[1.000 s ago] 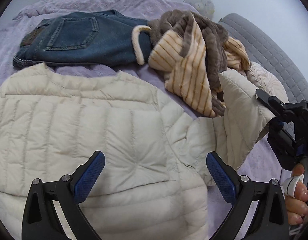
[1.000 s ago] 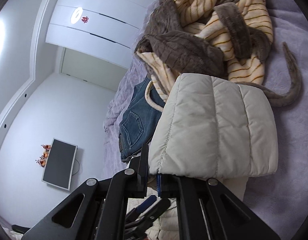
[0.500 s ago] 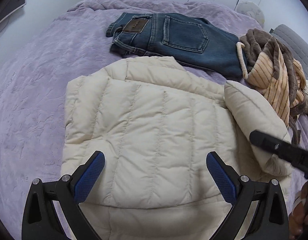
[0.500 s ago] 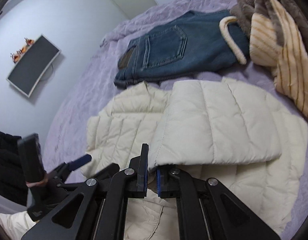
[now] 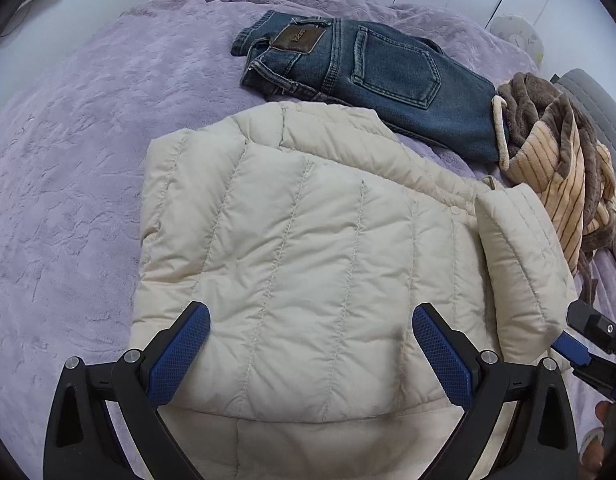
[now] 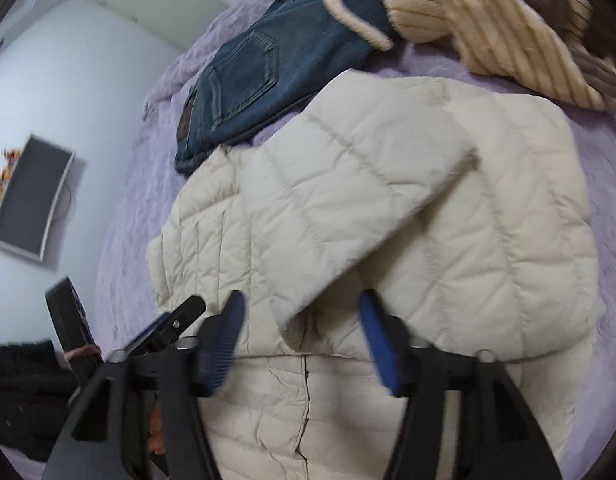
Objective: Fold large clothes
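1. Bedspread (image 5: 67, 200): a lilac, textured cover. It fills the area to the left of the left gripper and carries every garment shown.
2. Left gripper (image 5: 312, 354): its two blue-padded fingers (image 5: 179, 354) stand wide apart and hold nothing. The cream fabric lies between and just ahead of them.
3. Jacket (image 5: 308, 240): a cream quilted puffer, lying flat on the bedspread directly ahead of and beneath both grippers. In the left wrist view its collar end points away from the tool, toward the jeans.
4. Sleeve (image 5: 520, 264): folded in over the body of the jacket, ahead and to the right of the left gripper. In the right wrist view the sleeve (image 6: 360, 208) lies diagonally across the jacket (image 6: 508, 264), its cuff end just ahead of the gap between the fingers.
5. Right gripper (image 6: 303, 340): its fingers are spread apart with nothing clamped between them; the cuff is near the blue pads, and contact cannot be judged because that view is blurred. In the left wrist view it appears at the lower right edge (image 5: 588, 340).
6. Jeans (image 5: 372, 80): folded blue denim, beyond the jacket's collar.
7. Robe (image 5: 556, 152): a brown and striped cream heap, far right, touching the jeans.
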`<state>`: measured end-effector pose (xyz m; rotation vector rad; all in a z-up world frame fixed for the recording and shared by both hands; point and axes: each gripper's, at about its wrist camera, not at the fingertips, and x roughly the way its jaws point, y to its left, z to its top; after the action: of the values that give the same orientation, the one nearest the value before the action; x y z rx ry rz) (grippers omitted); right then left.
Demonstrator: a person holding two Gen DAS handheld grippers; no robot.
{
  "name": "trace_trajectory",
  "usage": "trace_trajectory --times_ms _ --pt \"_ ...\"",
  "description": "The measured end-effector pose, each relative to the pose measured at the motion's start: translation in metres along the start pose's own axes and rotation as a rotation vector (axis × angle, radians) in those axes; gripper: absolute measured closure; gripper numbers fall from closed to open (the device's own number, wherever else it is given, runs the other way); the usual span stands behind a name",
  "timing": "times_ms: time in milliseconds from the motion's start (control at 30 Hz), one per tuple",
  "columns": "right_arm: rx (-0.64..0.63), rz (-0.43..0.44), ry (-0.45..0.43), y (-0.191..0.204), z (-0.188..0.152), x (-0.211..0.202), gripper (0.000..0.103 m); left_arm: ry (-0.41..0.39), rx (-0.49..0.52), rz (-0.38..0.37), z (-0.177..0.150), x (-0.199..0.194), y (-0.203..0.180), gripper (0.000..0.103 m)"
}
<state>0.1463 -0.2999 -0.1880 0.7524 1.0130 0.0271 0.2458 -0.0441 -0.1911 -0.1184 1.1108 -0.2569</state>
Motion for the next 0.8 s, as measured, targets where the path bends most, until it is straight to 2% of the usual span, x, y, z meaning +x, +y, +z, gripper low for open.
trace_trajectory --times_ms 100,133,167,233,367,500,600,700,733,800 --pt "0.139 0.048 -0.057 -0.027 0.01 -0.007 0.03 -0.005 -0.033 -0.061 0.006 -0.006 0.008 0.001" --pt "0.185 0.068 -0.069 -0.033 0.015 -0.005 0.038 -0.001 -0.053 -0.092 0.007 -0.007 0.013 0.001" --pt "0.217 0.091 -0.08 -0.037 0.02 -0.002 0.061 0.006 -0.077 -0.127 0.009 -0.008 0.017 0.001" --pt "0.21 0.112 -0.089 -0.03 0.035 0.008 0.093 0.013 -0.132 -0.2 0.012 -0.009 0.028 0.001" --pt "-0.03 0.077 -0.113 0.026 0.052 0.018 0.094 0.02 -0.211 -0.347 0.02 -0.015 0.044 0.001" --pt "-0.293 0.077 -0.023 0.082 0.036 0.042 0.094 0.055 -0.288 -0.488 0.026 -0.011 0.057 0.001" --pt "-0.444 0.054 0.063 0.108 0.011 0.065 0.094 0.064 -0.335 -0.548 0.028 -0.009 0.064 0.001" --pt "-0.519 0.001 0.153 0.117 -0.01 0.086 0.093 0.076 -0.36 -0.583 0.029 -0.007 0.068 0.001" --pt "-0.535 -0.016 0.175 0.118 -0.016 0.091 0.09 0.083 -0.36 -0.589 0.03 -0.005 0.067 0.001" --pt "-0.543 -0.022 0.196 0.118 -0.021 0.092 0.076 0.097 -0.348 -0.582 0.03 -0.002 0.062 0.001"
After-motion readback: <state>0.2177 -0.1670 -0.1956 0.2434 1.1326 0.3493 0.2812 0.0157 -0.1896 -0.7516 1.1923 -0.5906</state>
